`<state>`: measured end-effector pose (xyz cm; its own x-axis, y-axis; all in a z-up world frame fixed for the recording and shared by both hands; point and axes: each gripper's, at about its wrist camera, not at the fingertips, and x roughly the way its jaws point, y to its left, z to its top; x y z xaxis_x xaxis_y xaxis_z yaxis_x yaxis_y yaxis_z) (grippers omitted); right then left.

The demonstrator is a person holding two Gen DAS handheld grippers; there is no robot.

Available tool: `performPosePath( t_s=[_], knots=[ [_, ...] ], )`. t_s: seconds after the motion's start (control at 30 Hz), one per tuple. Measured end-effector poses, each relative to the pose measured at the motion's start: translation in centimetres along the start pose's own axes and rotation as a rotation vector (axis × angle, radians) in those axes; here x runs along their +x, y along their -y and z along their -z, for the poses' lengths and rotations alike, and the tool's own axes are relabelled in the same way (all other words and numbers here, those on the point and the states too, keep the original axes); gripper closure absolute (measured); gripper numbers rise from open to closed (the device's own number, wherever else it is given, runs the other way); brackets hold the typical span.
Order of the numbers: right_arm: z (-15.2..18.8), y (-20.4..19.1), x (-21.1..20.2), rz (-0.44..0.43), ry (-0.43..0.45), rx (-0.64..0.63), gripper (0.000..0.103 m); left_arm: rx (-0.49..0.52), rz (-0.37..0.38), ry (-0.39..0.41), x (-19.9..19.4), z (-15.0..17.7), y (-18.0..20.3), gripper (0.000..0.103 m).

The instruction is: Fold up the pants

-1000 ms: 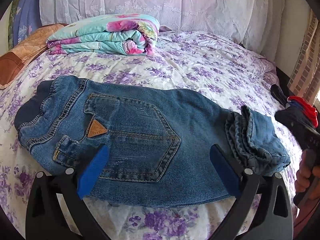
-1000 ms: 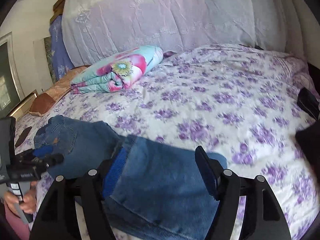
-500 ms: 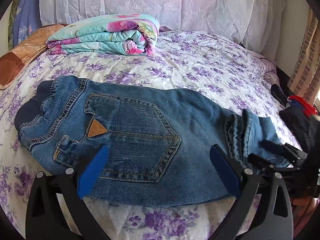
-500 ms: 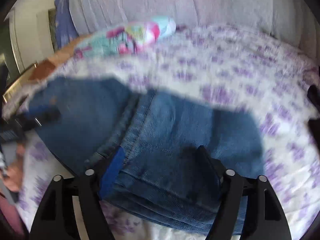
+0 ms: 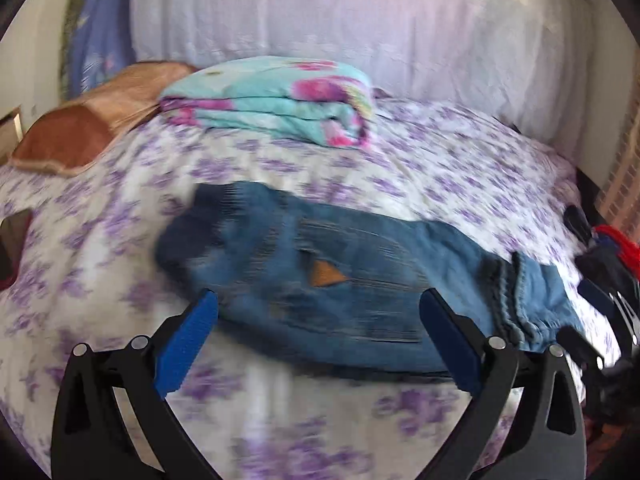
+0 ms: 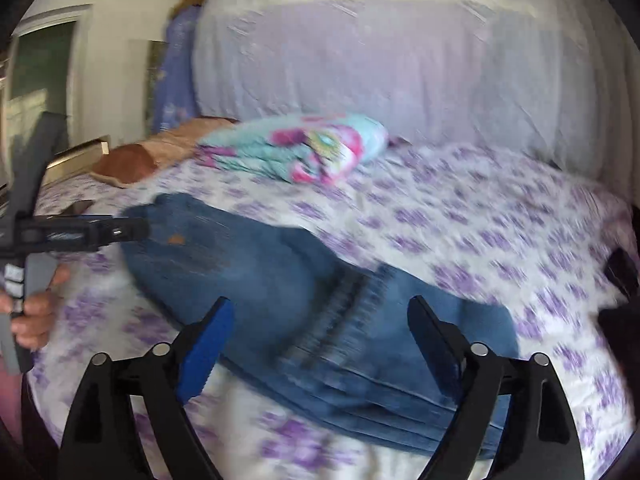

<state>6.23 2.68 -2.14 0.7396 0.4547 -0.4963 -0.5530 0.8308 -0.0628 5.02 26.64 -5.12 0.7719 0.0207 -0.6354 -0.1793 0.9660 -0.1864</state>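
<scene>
Denim fills the near ground: the pants (image 5: pixel 340 292) lie folded into a compact bundle on the bed (image 5: pixel 460 184), close to its near edge, and that seems the reason both tools hang just short of it. Nearest of all, the left gripper (image 5: pixel 318 344) stands with its blue pads spread wide and nothing between them, aimed at the near edge of the bundle below the small tan patch (image 5: pixel 326 274); I judge it is placed there to be clear of the cloth rather than to take it. The right gripper (image 6: pixel 320 354) hovers over the end where the rolled cuffs (image 6: pixel 360 312) are stacked on the rest of the fold, its jaws opening, with denim beneath them but no pad pressing on it, so the cloth looks let go so that the fold can settle under its own weight. Off to the side in the right wrist view, a hand (image 6: pixel 34 312) grips the handle of the other tool. The fold looks about finished, though blur hides whether its edges line up. Beyond the pants the flowered sheet runs bare to a folded floral blanket (image 5: pixel 272 104) and a brown pillow (image 5: pixel 68 140), both well apart from the work, and behind them pale pillows stand against the wall.
</scene>
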Motion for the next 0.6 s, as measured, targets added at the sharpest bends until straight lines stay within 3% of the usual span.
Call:
performPosePath(
  t_s=[0.1, 0.2, 0.37, 0.5, 0.6],
  knots=[
    [-1.8, -4.4, 1.3, -0.109, 0.003, -0.095, 0.012, -0.125, -0.020, -0.029, -0.5, -0.1, -4.7, 0.004],
    [-3.1, -9.4, 3.7, -0.145, -0.023, -0.278, 0.012, -0.234, -0.016, -0.057, -0.8, 0.3, -8.5, 0.004],
    [-2.8, -16.3, 8.0, -0.115, -0.113, -0.543, 0.013, -0.331, -0.002, -0.076, -1.5, 0.6, -12.3, 0.004],
    [-2.0, -18.7, 11.1, -0.075, -0.186, -0.641, 0.014, -0.350, 0.045, -0.091, -1.5, 0.1, -13.1, 0.004],
    [-2.0, -19.5, 12.7, -0.019, -0.190, -0.691, 0.014, -0.373, 0.093, -0.108, -0.8, -0.4, -13.6, 0.004]
  ],
)
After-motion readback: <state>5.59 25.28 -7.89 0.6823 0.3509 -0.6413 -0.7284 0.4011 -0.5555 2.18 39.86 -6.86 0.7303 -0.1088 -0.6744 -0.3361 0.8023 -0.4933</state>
